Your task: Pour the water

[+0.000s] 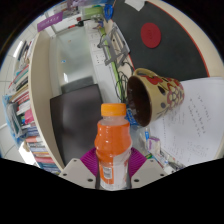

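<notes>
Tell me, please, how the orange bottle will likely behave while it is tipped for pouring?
The bottle looks nearly full, so probably heavy for its size. Its smooth plastic may slip between the gripper fingers. The cap seems on, so nothing would reach the cup yet.

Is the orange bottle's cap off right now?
No. The orange plastic bottle, held between the gripper fingers, shows its orange cap in place, below the tilted patterned cup.

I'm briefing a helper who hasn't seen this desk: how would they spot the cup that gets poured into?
Start at the white table and find the orange bottle held between the gripper fingers. Just beyond its cap sits the cup, tipped on its side: brown inside, pale outside with coloured dots, unlike the flat papers beside it.
</notes>
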Demonstrator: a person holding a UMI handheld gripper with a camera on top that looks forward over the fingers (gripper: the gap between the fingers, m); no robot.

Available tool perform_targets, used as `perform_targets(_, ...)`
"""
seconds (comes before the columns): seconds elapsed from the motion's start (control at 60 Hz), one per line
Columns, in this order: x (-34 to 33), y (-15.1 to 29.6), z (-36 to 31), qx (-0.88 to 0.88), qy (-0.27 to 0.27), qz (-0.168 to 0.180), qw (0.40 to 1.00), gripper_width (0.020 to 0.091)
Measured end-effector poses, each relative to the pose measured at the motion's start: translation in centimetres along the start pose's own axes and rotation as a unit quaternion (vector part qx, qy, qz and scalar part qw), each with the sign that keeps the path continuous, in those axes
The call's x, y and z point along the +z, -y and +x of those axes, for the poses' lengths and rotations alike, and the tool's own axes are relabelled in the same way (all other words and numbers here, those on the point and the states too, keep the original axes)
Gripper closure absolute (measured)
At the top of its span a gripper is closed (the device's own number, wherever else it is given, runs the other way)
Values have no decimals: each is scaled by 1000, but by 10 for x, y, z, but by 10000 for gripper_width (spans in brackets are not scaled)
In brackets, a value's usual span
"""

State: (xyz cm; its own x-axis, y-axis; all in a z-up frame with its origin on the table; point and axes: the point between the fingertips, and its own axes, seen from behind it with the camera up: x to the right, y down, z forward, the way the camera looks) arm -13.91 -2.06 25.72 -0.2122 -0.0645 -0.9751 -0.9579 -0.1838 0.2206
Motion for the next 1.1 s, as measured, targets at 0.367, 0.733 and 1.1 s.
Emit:
perform_targets(0.367,-9,-3,3,-17,-35,-31,999,751)
perform_targets(0.733,-53,70,-143,-690,-48,39,721,750)
perform_targets(1.1,-39,234,-102,-800,-108,153,570,736)
